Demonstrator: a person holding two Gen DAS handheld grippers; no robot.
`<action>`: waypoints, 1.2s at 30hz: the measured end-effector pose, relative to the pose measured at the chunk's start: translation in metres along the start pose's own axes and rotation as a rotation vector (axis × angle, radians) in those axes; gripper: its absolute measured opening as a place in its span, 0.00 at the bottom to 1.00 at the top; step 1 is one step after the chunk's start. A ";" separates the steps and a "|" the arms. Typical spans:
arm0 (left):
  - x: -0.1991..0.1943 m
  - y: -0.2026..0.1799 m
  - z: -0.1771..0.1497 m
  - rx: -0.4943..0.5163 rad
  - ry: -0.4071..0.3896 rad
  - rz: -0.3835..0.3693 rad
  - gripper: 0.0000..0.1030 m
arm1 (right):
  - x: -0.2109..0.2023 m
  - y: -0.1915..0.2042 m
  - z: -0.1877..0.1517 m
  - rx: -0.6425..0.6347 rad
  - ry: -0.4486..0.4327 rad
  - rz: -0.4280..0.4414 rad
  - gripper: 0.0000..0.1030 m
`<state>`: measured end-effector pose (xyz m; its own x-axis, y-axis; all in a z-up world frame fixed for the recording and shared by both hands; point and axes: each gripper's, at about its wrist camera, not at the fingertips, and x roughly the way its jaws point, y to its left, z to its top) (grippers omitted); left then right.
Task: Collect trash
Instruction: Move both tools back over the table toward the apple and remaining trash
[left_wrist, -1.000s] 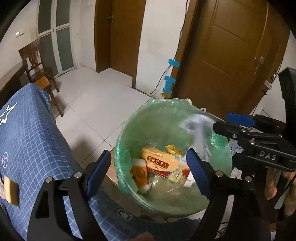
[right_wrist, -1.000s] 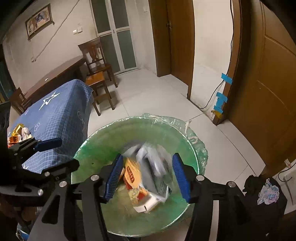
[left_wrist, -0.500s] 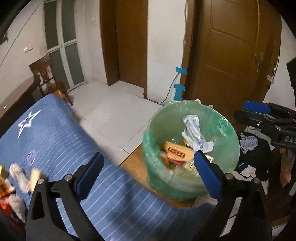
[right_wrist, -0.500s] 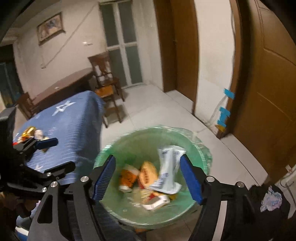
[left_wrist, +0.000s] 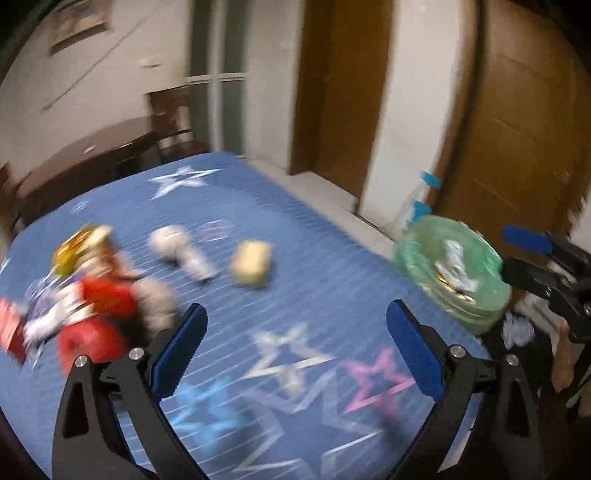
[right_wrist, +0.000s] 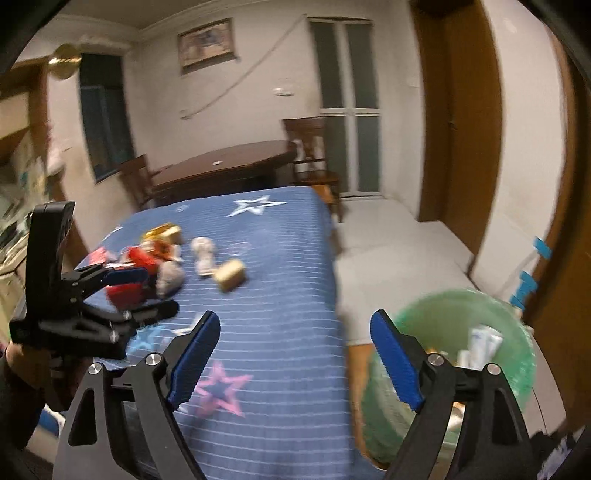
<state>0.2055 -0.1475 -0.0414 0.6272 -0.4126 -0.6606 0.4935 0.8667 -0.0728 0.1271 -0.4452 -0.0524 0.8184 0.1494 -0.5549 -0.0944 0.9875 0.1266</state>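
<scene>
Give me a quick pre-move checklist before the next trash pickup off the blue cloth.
1. Left gripper empty, jaws wide: ok.
2. Right gripper empty, jaws opening: ok.
3. Trash left on the blue cloth: ok; tan piece, pale wad, red and gold pile.
4. Green-lined bin beside the cloth's edge, open: ok.
5. Grippers apart from each other: ok.
6. Picture sharp enough to pick a grasp point: not ok, blurred.

Motion blur smeared the trash pile (left_wrist: 92, 295) near the left edge of the blue cloth (left_wrist: 314, 258) — individual items could not be identified. The picture's bottom edge cut off the green bin (right_wrist: 454, 317) — its contents stayed indistinct.
</scene>
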 end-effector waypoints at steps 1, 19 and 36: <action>-0.005 0.014 -0.002 -0.010 0.002 0.019 0.91 | 0.005 0.014 0.003 -0.015 0.003 0.020 0.83; 0.003 0.264 -0.011 -0.558 0.189 -0.017 0.91 | 0.095 0.113 0.017 -0.088 0.123 0.183 0.85; 0.043 0.256 0.001 -0.646 0.182 -0.066 0.91 | 0.171 0.129 0.034 -0.032 0.197 0.299 0.72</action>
<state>0.3594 0.0569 -0.0874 0.4689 -0.4659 -0.7504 0.0323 0.8580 -0.5126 0.2741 -0.2943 -0.1025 0.6270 0.4359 -0.6456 -0.3331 0.8992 0.2836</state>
